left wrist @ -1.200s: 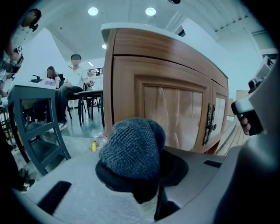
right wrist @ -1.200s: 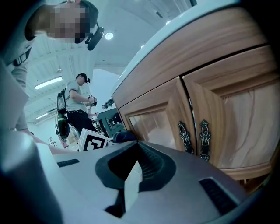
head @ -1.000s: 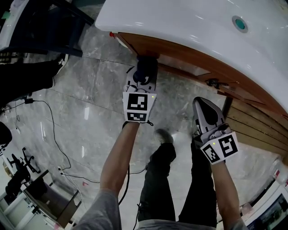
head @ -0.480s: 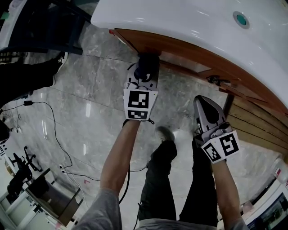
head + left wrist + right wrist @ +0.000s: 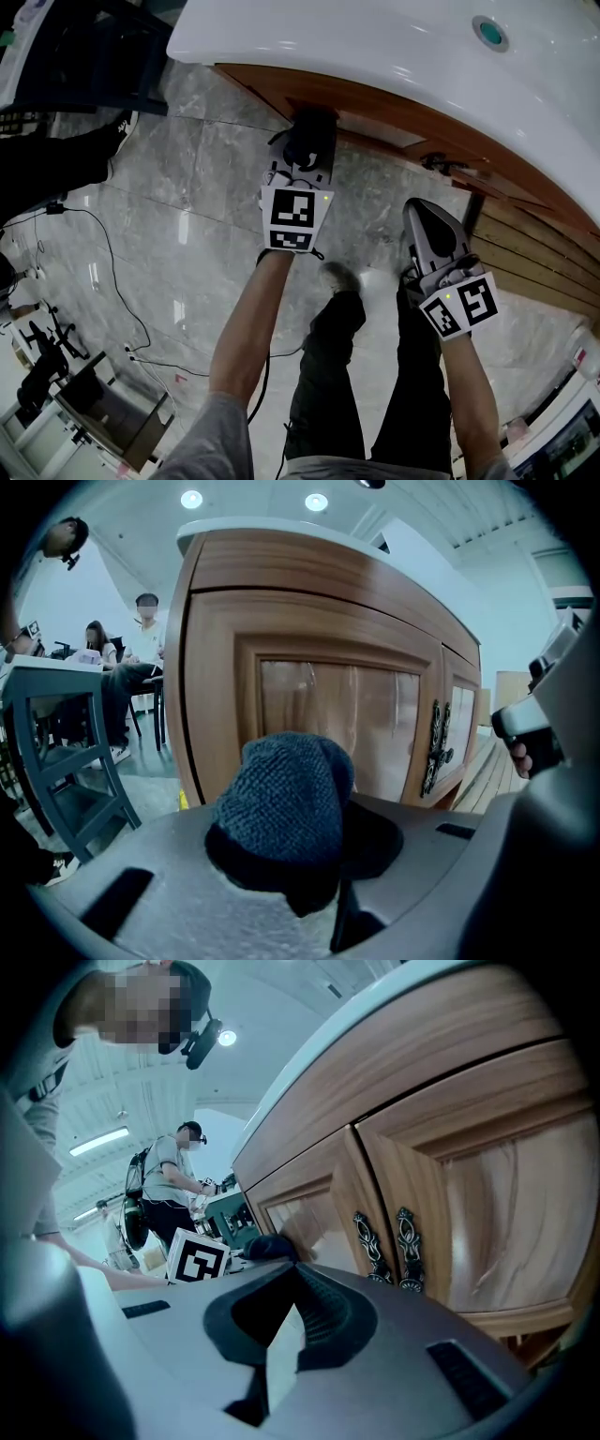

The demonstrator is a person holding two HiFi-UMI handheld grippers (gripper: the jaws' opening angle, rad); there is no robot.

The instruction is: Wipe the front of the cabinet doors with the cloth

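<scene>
A dark blue knitted cloth (image 5: 302, 150) is pinched in my left gripper (image 5: 307, 141), which is shut on it and holds it at the front of the wooden cabinet door (image 5: 272, 89) under the counter. In the left gripper view the cloth (image 5: 281, 799) bulges out of the left gripper (image 5: 291, 855), just before the door panel (image 5: 328, 705). Ornate dark handles (image 5: 436, 747) sit to the right of it. My right gripper (image 5: 419, 214) hangs lower right, shut and empty, pointing at the handles (image 5: 389, 1246) of the two doors; the right gripper (image 5: 281, 1330) holds nothing.
A white countertop (image 5: 375, 47) with a green drain (image 5: 487, 31) overhangs the cabinet. Wooden slats (image 5: 534, 253) lie at the right. Cables (image 5: 103, 272) trail over the grey stone floor at the left. A grey table (image 5: 56, 742) and seated people (image 5: 141, 649) are beyond the cabinet's left corner.
My left gripper has slid a little to the right along the cabinet front with the cloth in it. The right gripper has stayed where it was.
</scene>
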